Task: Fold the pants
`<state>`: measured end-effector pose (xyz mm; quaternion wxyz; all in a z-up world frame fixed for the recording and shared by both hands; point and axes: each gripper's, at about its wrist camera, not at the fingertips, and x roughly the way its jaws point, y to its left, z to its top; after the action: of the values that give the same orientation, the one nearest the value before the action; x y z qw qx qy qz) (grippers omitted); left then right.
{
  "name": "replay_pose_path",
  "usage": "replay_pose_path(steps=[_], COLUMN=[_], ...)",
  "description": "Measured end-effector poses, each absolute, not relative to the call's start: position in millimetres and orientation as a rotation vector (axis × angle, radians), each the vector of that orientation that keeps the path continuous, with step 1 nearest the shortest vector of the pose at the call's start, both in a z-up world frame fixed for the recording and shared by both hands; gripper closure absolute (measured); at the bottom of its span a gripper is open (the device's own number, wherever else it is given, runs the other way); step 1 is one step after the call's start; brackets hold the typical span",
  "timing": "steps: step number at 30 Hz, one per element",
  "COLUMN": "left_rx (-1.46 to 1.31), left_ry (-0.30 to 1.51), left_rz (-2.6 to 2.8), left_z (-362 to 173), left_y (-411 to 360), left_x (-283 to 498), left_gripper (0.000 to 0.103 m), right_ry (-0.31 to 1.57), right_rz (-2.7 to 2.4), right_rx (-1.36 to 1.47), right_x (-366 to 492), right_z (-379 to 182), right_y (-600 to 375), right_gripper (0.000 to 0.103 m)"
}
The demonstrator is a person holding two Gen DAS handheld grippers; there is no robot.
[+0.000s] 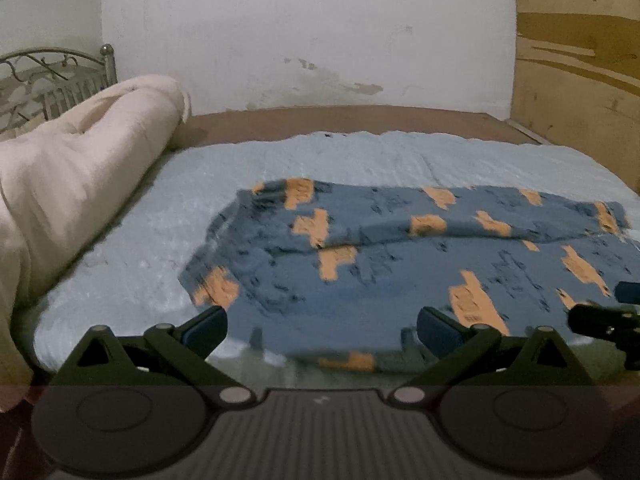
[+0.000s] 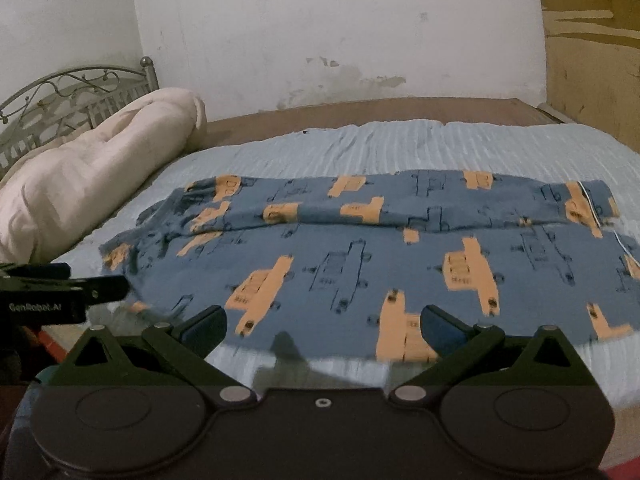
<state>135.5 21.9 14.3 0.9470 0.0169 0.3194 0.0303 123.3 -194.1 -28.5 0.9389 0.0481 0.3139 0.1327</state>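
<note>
Left gripper (image 1: 322, 330): jaws wide apart, nothing between them, poised at the near hem of the pants (image 1: 400, 256) in the lower centre of its frame. Right gripper (image 2: 324, 330): also spread wide and empty, low centre of its own frame, just short of the same near edge. Each claw shows in the other's view, at the right and left margins respectively.

The pants, blue pyjama cloth printed with orange vehicles, lie flat across the middle of both frames, waistband toward the left, cuffs toward the right. One leg lies beside the other, a crease running lengthwise between them. I judge no fold made yet: the garment is only spread out, slightly rumpled at the waist. Left to do, I reckon: bring one leg over the other, then fold end to end.

Surface: a pale blue ribbed sheet (image 2: 400, 148) over a brown mattress (image 2: 360, 114). A rolled cream quilt (image 2: 100, 168) sits at centre left, with a metal scrollwork headboard (image 2: 72, 88) behind it, upper left. Stained white wall (image 2: 320, 28) beyond; a plywood panel (image 2: 592, 60) at upper right.
</note>
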Motion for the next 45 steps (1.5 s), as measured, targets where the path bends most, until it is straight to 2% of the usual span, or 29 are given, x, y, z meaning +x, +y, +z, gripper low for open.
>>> replay_pose_path(steps=[14,24,33,45], left_rx=[0.127,0.243,0.378,0.501], left_ry=[0.687,0.679,0.665,0.667], left_rz=[0.119,0.180,0.196,0.129], left_z=[19.5,13.9,6.5,-16.1], left_y=[41.1,60.1,68.1,67.5], left_x=[218.0,279.8,325.0,384.4], left_gripper=[0.001,0.001,0.000,0.000], right_ry=[0.628,0.492,0.625,0.660], right_rz=[0.290,0.413,0.585,0.585], right_rx=[0.067,0.009,-0.029,-0.314], right_x=[195.3,251.0,326.6,403.7], right_z=[-29.0,-19.2,-29.3,-47.9], right_y=[-193.4,-222.6,-242.7,-216.9], right_gripper=[0.001,0.001,0.001,0.001])
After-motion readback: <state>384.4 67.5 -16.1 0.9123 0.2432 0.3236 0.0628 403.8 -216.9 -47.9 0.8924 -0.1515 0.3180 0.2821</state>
